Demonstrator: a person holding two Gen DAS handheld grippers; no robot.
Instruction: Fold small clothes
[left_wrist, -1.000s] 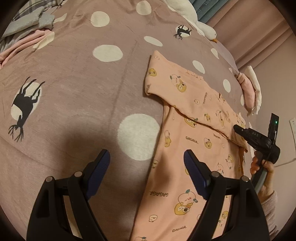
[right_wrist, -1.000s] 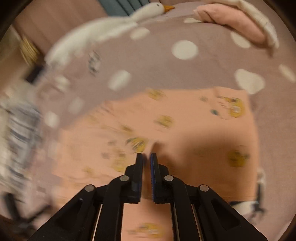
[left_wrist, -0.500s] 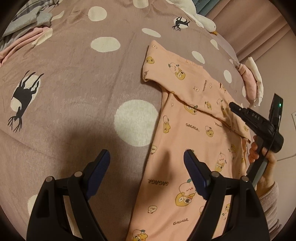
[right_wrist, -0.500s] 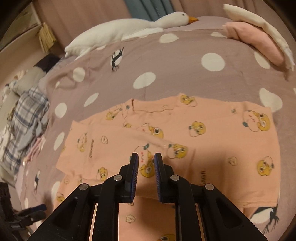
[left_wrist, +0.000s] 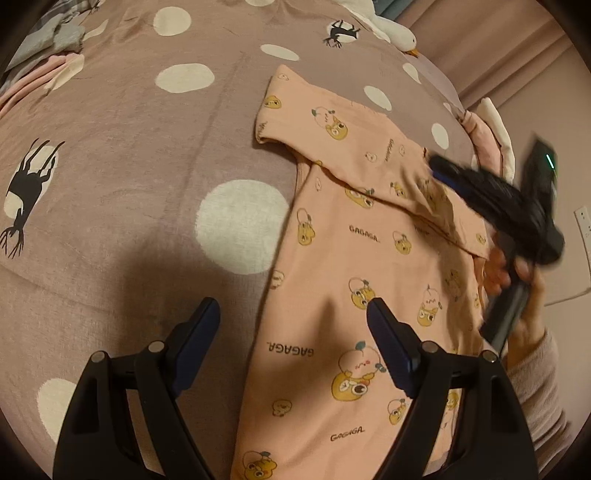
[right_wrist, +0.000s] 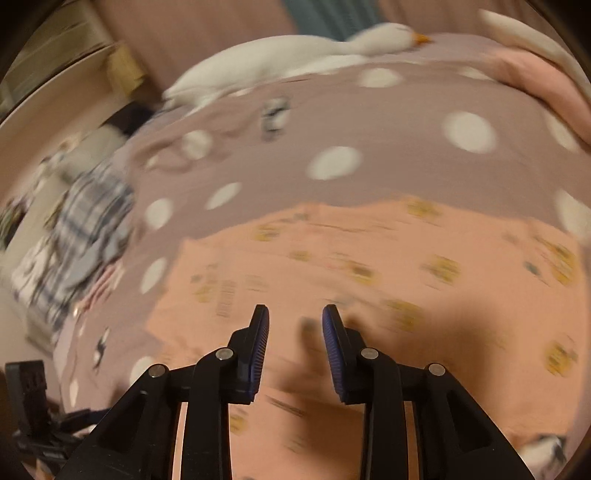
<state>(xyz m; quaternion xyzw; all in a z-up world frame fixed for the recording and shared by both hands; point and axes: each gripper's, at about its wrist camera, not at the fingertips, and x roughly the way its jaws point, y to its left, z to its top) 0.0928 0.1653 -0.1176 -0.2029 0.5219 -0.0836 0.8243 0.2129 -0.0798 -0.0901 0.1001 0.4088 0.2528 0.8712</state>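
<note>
A small peach garment (left_wrist: 362, 266) printed with yellow cartoon figures lies flat on the mauve spotted bedspread (left_wrist: 122, 162), one sleeve folded across its top. My left gripper (left_wrist: 293, 314) hovers open over the garment's left edge, nothing between its fingers. In the left wrist view the right gripper (left_wrist: 436, 168) shows blurred above the folded sleeve, a hand (left_wrist: 517, 280) on its handle. Seen from the right wrist, the right gripper (right_wrist: 294, 317) hangs above the peach garment (right_wrist: 369, 273); its jaws are opening and hold nothing.
A white goose plush (right_wrist: 295, 55) lies at the bed's far edge. A folded pink and cream pile (right_wrist: 535, 74) sits at the right. Plaid and grey clothes (right_wrist: 88, 229) lie heaped at the left. Curtains hang behind the bed.
The right gripper's jaws went from shut to parted, and it drew back over the folded sleeve. The left gripper stayed open and barely shifted.
</note>
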